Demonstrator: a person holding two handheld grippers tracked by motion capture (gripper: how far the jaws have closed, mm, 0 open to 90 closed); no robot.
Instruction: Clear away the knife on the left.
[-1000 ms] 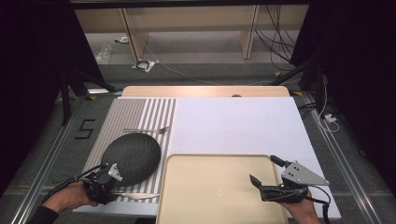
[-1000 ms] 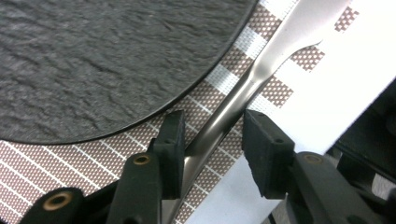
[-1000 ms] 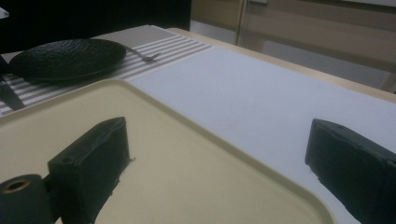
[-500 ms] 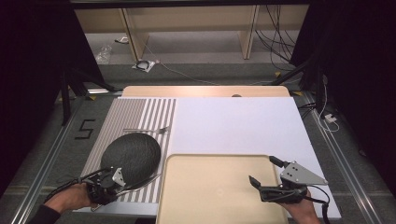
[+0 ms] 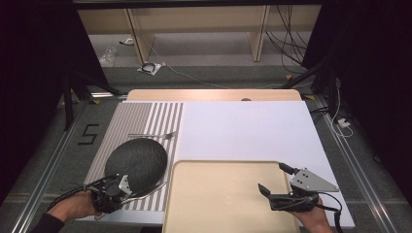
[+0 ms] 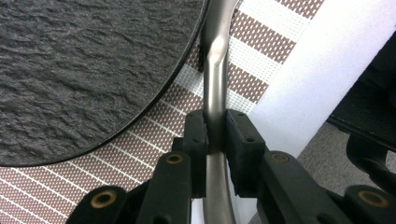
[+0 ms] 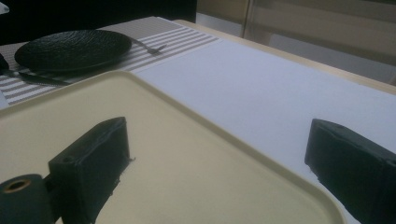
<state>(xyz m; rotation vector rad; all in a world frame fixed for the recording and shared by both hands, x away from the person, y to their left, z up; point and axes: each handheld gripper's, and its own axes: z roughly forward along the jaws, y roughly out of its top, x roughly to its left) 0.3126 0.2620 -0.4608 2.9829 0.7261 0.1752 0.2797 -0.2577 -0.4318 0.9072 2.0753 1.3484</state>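
Bright tabletop, dark surroundings, soft focus

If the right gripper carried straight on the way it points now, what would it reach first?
The right gripper, its fingers open over the beige tray, points left-forward across it. The tray surface looks free; past its rim, probably the dark plate on the striped mat, though depth is unclear.

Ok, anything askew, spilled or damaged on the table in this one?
Nothing stands out. The plate and fork lie neatly on the striped mat, the tray is bare, and the left gripper has just closed squarely on a metal handle.
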